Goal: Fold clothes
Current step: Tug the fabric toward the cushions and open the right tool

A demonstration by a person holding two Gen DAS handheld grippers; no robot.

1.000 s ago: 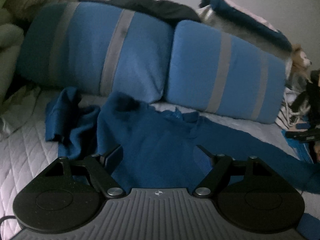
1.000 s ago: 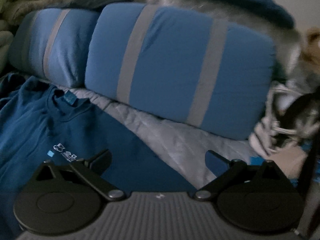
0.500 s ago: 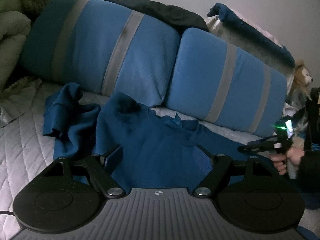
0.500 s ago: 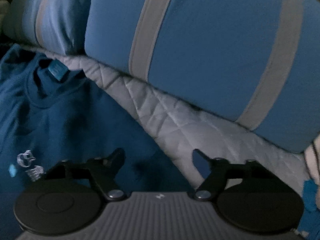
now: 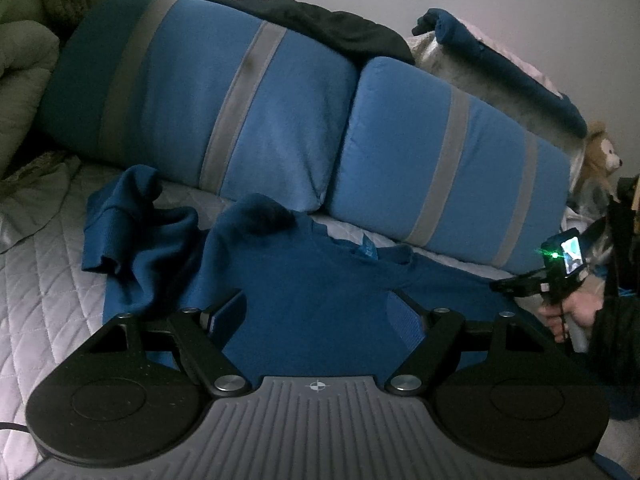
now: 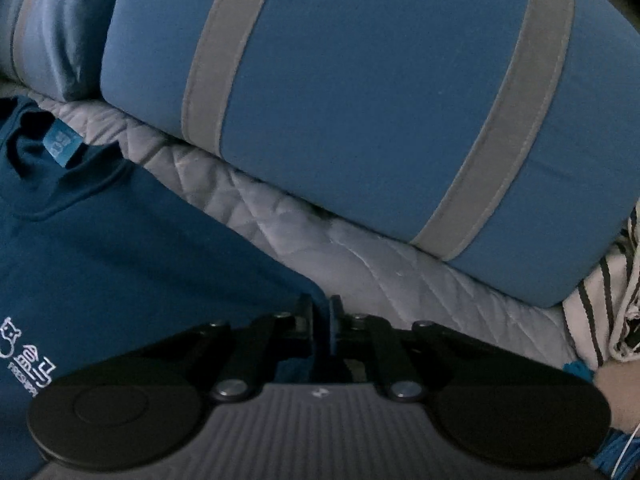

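Note:
A dark blue sweatshirt (image 5: 312, 280) lies face up on the quilted bed, its left sleeve (image 5: 132, 236) bunched up. My left gripper (image 5: 320, 312) is open just above the sweatshirt's chest, holding nothing. In the right wrist view the sweatshirt (image 6: 100, 248) shows its collar tag and a white chest print. My right gripper (image 6: 320, 320) is shut on the sweatshirt's right shoulder edge, blue cloth pinched between its jaws. The right gripper also shows in the left wrist view (image 5: 520, 284), held by a hand at the far right.
Two blue pillows with grey stripes (image 5: 240, 112) (image 6: 360, 100) lie along the far side of the grey quilt (image 5: 36, 292). Dark clothes (image 5: 320, 20) lie on top of them. A plush bear (image 5: 600, 164) and striped cloth (image 6: 604, 304) are at the right.
My right gripper moved down to the sweatshirt's shoulder edge and closed on it. The left gripper stayed open and rose slightly above the chest.

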